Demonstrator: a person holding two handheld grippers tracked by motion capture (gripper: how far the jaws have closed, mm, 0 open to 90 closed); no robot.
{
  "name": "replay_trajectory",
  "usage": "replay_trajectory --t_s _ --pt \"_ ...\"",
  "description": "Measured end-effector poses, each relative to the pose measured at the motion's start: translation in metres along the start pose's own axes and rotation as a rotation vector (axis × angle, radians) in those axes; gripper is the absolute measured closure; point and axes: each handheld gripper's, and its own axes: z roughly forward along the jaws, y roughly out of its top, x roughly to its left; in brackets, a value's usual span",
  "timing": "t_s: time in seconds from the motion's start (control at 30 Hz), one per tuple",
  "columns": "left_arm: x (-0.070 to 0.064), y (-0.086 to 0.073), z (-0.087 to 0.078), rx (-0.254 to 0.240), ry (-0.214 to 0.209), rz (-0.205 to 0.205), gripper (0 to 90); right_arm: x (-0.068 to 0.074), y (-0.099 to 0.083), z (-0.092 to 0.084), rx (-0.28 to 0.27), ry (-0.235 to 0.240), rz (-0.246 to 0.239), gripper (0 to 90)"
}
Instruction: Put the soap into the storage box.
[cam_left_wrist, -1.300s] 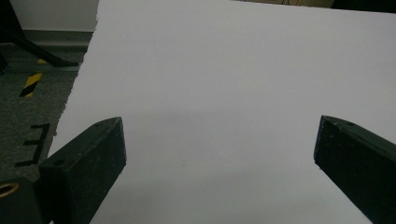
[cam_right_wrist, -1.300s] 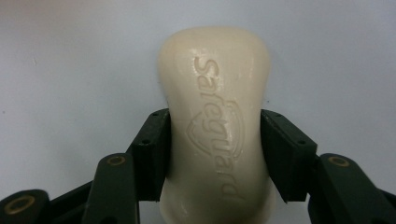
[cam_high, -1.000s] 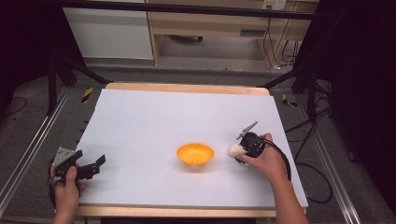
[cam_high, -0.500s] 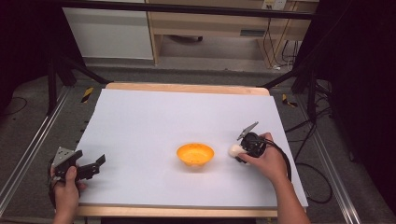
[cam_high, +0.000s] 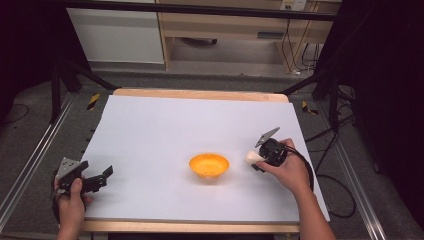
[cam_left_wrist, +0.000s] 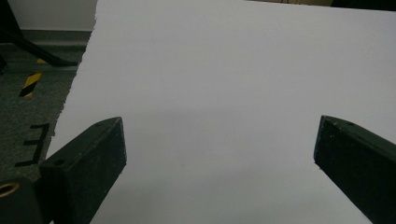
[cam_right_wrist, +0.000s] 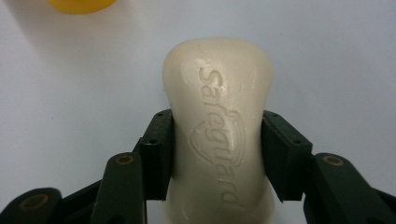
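Cream-coloured soap bar (cam_right_wrist: 217, 126), stamped "safeguard", sits pinched at its waist between the jaws of the right gripper (cam_right_wrist: 217, 154), its rounded end sticking out past them, just right of the orange bowl (cam_high: 209, 165) on the white counter (cam_high: 165, 130). Well apart at the counter's left edge, the left gripper (cam_high: 95, 178) has its jaws spread wide over bare surface.

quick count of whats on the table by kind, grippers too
Round orange bowl: 1
Cream-white bar of soap with embossed lettering: 1, clamped in the right gripper
Black two-jaw grippers: 2, the left gripper open with nothing between its jaws, the right one shut on the soap
Total: 4
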Motion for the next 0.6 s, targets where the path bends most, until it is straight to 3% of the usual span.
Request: replay_trajectory --t_s 0.6 --pt "0.000 0.000 0.000 0.001 0.001 0.001 1.9 0.010 0.023 -0.014 -0.052 0.021 -0.069 49.7"
